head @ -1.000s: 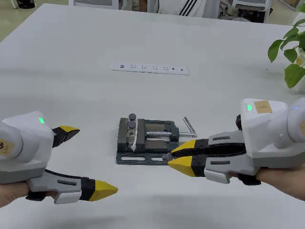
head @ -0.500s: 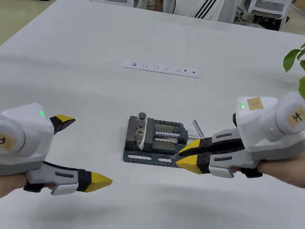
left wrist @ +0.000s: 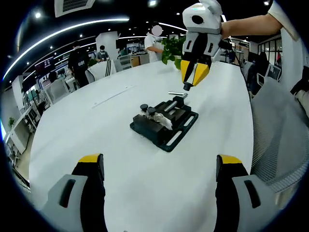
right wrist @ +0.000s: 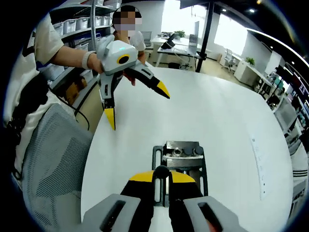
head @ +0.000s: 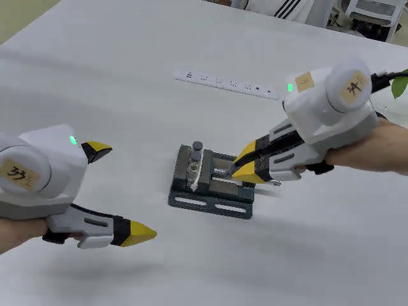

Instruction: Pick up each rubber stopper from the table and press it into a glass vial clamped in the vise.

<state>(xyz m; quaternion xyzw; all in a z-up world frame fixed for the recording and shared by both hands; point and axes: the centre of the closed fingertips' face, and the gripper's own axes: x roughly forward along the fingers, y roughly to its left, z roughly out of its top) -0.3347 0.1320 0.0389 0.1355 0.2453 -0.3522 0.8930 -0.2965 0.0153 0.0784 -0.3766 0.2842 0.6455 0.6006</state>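
Observation:
A dark vise (head: pixel 211 199) sits mid-table with glass vials (head: pixel 193 169) clamped in its jaws; the far vial wears a dark stopper (head: pixel 197 146). My right gripper (head: pixel 237 166) hovers just above the vise's screw side. It is shut on a small dark rubber stopper (right wrist: pixel 161 171), pinched between the yellow tips, with the vise (right wrist: pixel 179 155) right below and ahead. From the left gripper view, the right gripper (left wrist: pixel 189 82) hangs over the vise (left wrist: pixel 166 121). My left gripper (head: pixel 124 191) is open, holds nothing, and stays well left of the vise.
A white power strip (head: pixel 228 85) lies on the table beyond the vise. The vise's handle (head: pixel 274 183) pokes out toward the right. Green plant leaves (head: pixel 401 86) reach in at the right edge. A mesh chair (right wrist: pixel 53 159) stands by the table's edge.
My right gripper has lifted from table level beside the vise's handle and moved up and left over the vise. The left gripper stays open at the left. The head camera has shifted.

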